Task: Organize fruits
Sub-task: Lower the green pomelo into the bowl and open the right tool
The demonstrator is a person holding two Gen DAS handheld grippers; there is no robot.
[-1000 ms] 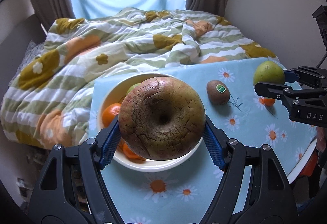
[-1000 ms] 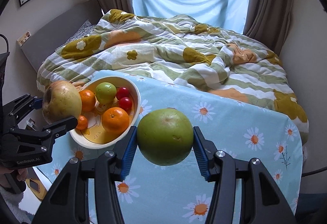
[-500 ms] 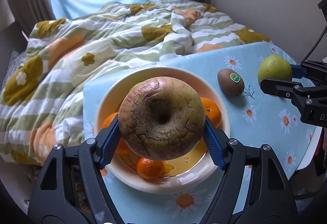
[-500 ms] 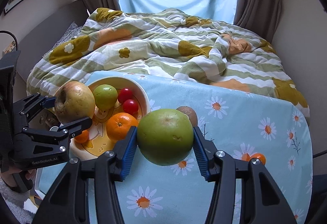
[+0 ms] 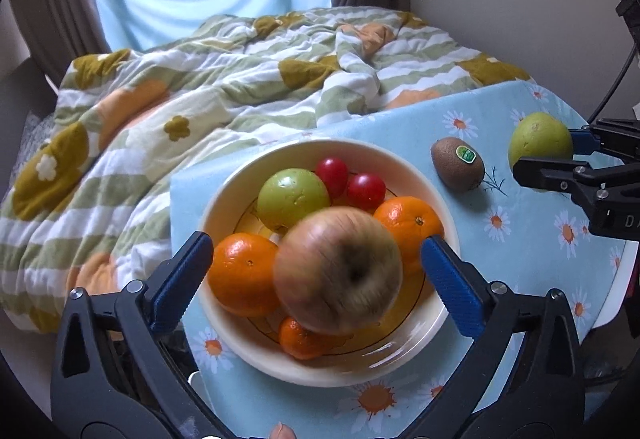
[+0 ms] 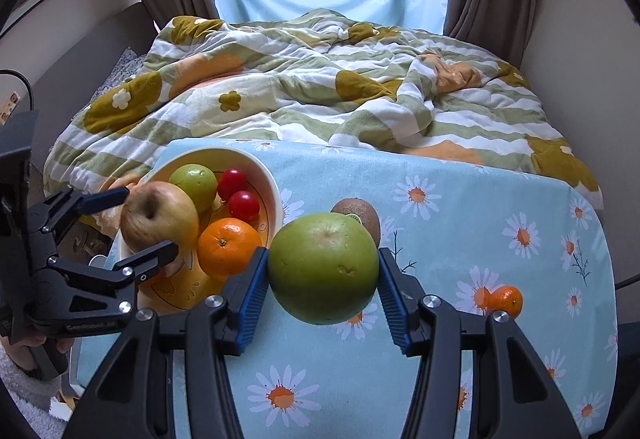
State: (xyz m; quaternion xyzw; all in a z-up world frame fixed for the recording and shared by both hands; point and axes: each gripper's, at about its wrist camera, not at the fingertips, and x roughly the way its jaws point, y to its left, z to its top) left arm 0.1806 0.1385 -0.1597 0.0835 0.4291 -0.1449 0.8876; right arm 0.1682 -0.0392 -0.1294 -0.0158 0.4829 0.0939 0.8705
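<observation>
Little can be read here; the kiwi point(image 5: 457, 164) carries a small green oval sticker point(image 5: 466, 154) with a white rim, its print too small to make out; the black body of the right gripper point(image 5: 576, 155), at the right edge of the left wrist view, shows the white letter "D" and part of a next letter, cut off by the frame; the black body of the left gripper point(image 6: 136, 221), seen in the right wrist view, bears a line of small white print low on its side, reading roughly "GenRobot.AI", though the letters are blurred.
</observation>
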